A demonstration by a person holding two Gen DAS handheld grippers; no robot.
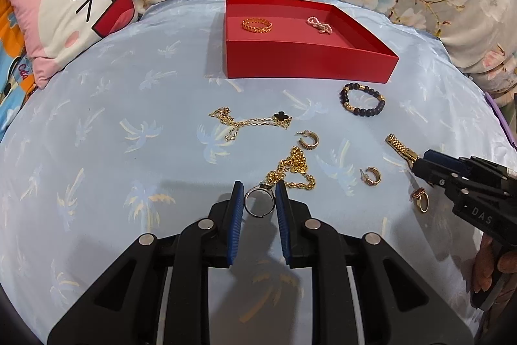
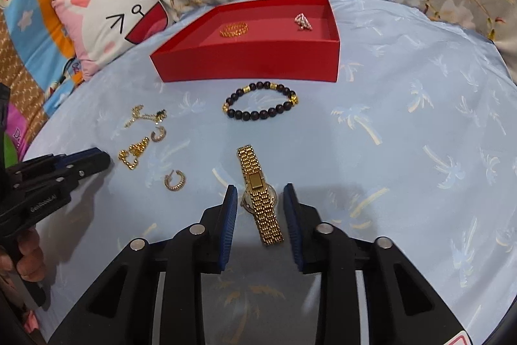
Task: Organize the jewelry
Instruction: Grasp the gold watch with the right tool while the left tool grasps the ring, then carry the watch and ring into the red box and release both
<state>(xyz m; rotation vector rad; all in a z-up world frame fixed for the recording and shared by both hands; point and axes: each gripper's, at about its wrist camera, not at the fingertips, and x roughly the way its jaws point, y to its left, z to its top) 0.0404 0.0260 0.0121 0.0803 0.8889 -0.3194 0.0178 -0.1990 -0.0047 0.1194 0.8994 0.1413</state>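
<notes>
Left gripper [image 1: 259, 199] is clamped narrow on a silver ring [image 1: 259, 202], with the gold ball chain [image 1: 295, 167] touching its far edge. Right gripper [image 2: 260, 201] straddles the gold watch [image 2: 260, 199]; its pads stand just off the band, jaws slightly apart, gripping nothing. Beyond it lies the bead bracelet [image 2: 261, 102], then the red tray [image 2: 245, 62] holding a gold bangle [image 2: 234, 29] and a pearl piece [image 2: 302, 21]. Two hoop earrings [image 1: 308, 140] and a clover chain [image 1: 255, 122] crowd the middle of the blue sheet [image 1: 97, 151].
</notes>
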